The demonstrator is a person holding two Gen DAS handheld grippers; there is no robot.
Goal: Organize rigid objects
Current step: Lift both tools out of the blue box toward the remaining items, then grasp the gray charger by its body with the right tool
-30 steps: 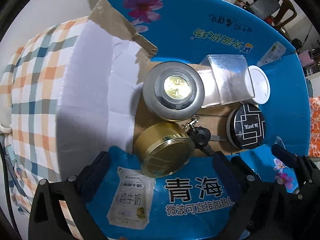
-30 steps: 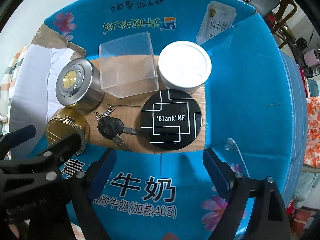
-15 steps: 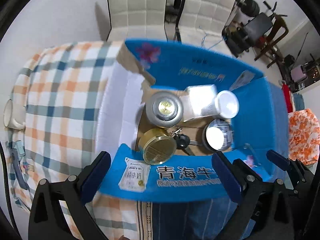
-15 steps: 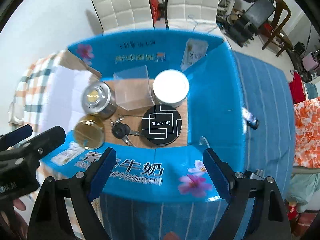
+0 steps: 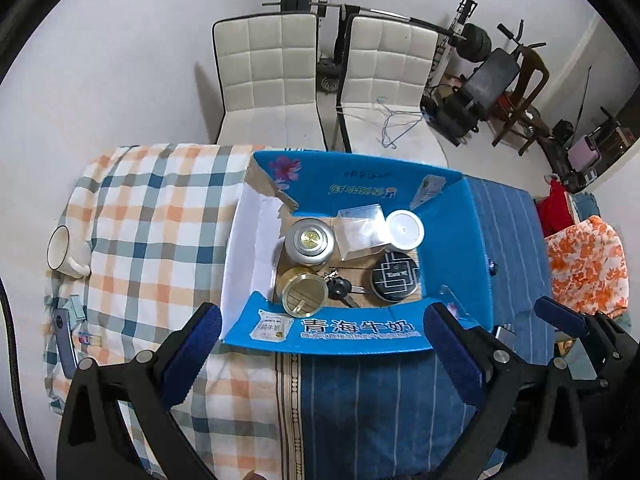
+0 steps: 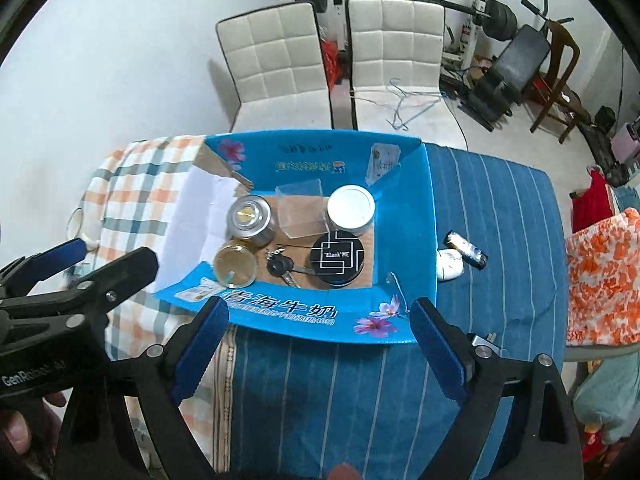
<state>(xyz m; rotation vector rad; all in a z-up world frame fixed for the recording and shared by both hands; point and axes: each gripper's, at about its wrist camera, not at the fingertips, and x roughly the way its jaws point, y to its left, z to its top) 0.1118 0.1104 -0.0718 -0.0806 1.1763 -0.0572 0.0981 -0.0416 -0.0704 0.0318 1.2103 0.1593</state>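
From the left wrist view, the left gripper [image 5: 322, 344] is hanging wide open and empty above the table. The blue box [image 5: 356, 330] is sitting just ahead of it, long side running left to right, flaps open. Inside are lying a silver tin [image 5: 309, 240], a gold tin [image 5: 302, 295], keys [image 5: 340, 289], a black round case [image 5: 395, 276], a white jar [image 5: 405, 230] and a clear box [image 5: 360, 231].

From the right wrist view, the right gripper [image 6: 318, 344] is also gaping open, holding nothing, with the blue box [image 6: 404, 216] just beyond its fingers.

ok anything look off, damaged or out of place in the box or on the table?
Yes. The blue box has a torn left flap showing bare brown cardboard. The gold tin leans tilted against the box's near wall. A black tube and a white object lie outside the box on the blue cloth.
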